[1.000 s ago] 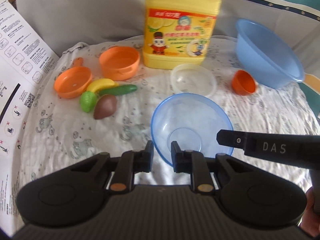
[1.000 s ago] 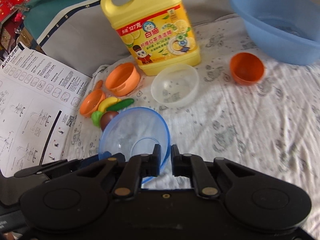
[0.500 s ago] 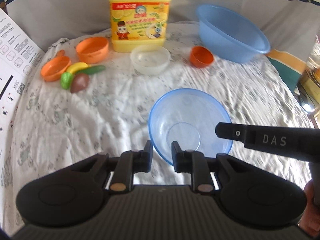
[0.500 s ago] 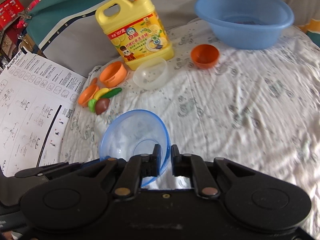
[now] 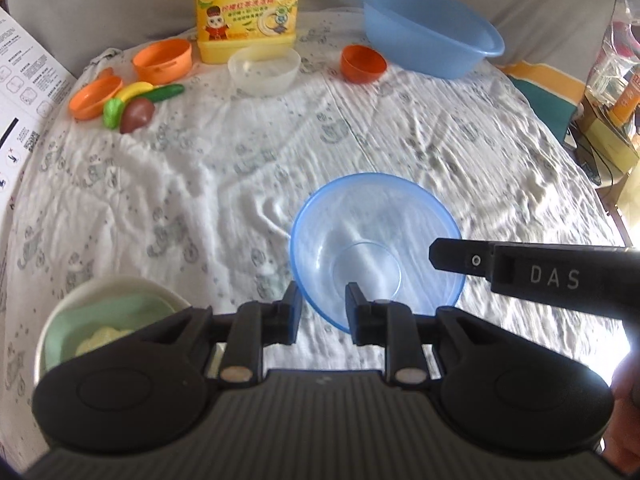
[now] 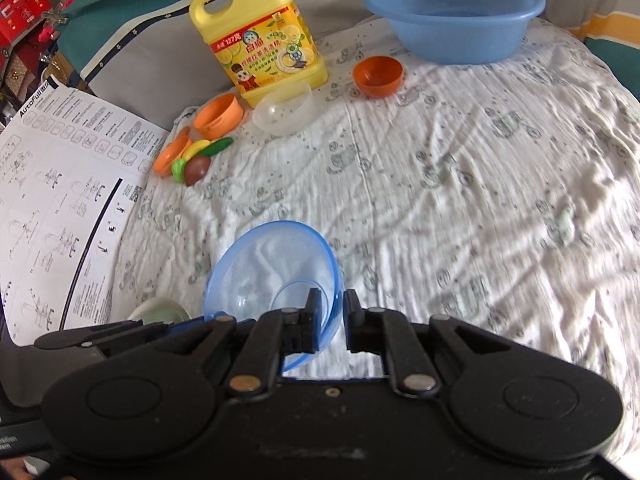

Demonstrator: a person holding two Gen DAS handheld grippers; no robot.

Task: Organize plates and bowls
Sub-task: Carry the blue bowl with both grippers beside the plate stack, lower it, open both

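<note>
A clear blue bowl [image 5: 376,248] is held above the white cloth by both grippers. My left gripper [image 5: 320,308] is shut on its near rim. My right gripper [image 6: 329,316] is shut on its right rim, and the bowl [image 6: 272,268] tilts toward the left there. The right gripper's finger [image 5: 520,272] shows at the bowl's right edge in the left wrist view. A white bowl with a green inside [image 5: 108,320] sits at the near left; it also shows in the right wrist view [image 6: 160,308]. A clear bowl [image 5: 264,68], a small orange bowl [image 5: 362,64] and an orange cup [image 5: 162,60] stand at the far side.
A yellow detergent jug [image 5: 246,8] and a large blue basin [image 5: 428,28] stand at the back. An orange dish with toy fruit [image 5: 120,100] lies far left. A printed paper sheet [image 6: 60,200] lies along the left edge. Clutter sits beyond the right edge [image 5: 608,112].
Both grippers have pulled back toward the near edge with the blue bowl. The far objects look smaller, and the white and green bowl has come into view at the near left.
</note>
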